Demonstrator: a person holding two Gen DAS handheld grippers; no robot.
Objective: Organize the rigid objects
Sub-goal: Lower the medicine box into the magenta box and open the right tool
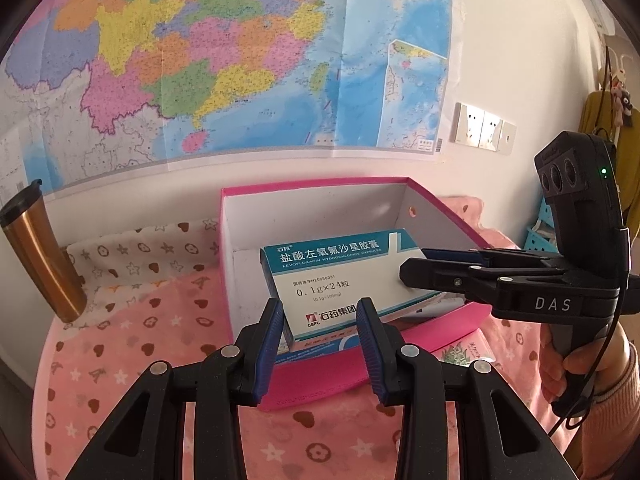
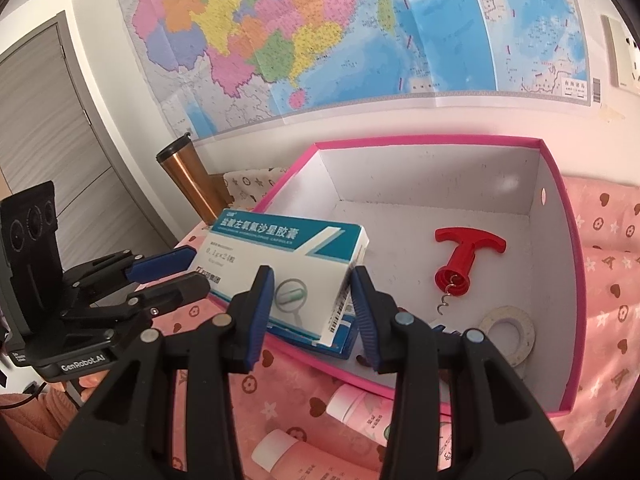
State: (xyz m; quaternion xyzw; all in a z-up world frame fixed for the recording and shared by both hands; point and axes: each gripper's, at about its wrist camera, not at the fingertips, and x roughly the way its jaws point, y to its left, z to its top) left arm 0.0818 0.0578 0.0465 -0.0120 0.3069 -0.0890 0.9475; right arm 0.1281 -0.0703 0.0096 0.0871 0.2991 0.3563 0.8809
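Note:
A white and teal medicine box lies tilted at the front left of the open pink storage box, resting on another blue pack. My right gripper is shut on the medicine box's right end, one pad on each side. My left gripper hovers just in front of the box's left corner. Its pads are apart and press on nothing. On the storage box's floor lie a red corkscrew and a roll of tape.
A copper tumbler stands at the left by the wall. Pink bottles and a green-printed pack lie on the pink patterned cloth in front of the storage box. A map hangs behind, and a hand holds the right gripper.

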